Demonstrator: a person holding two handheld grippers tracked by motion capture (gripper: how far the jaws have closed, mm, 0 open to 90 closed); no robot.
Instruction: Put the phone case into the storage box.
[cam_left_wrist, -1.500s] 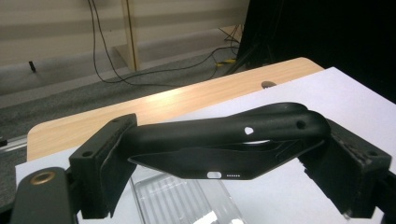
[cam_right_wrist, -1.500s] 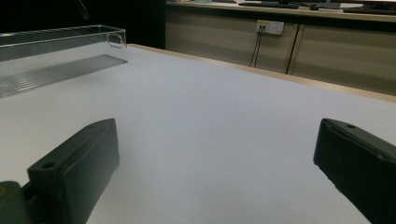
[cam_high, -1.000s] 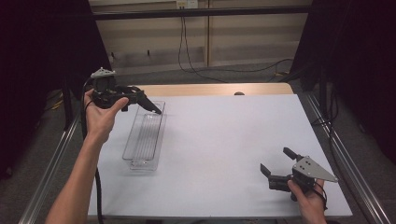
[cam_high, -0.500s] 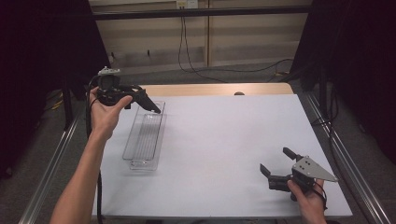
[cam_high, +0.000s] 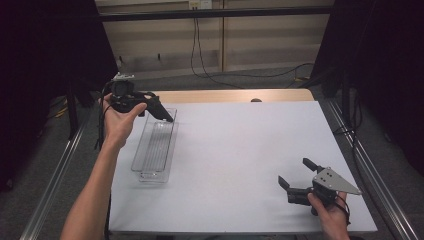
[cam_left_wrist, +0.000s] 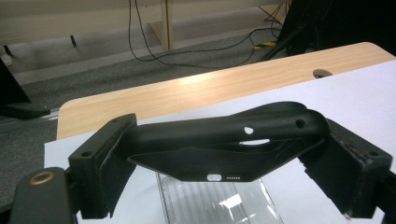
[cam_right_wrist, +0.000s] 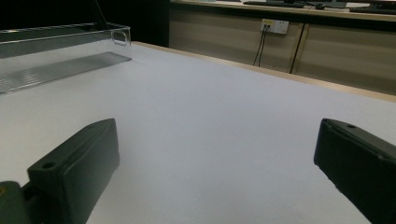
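White table: left gripper w/ black case unchanged (over tray).

You have a black phone case pinched edge to edge in your left tool, tilted, its open side down, above the far end of the clear ribbed tray. That long, narrow tray lies on the table's left side.
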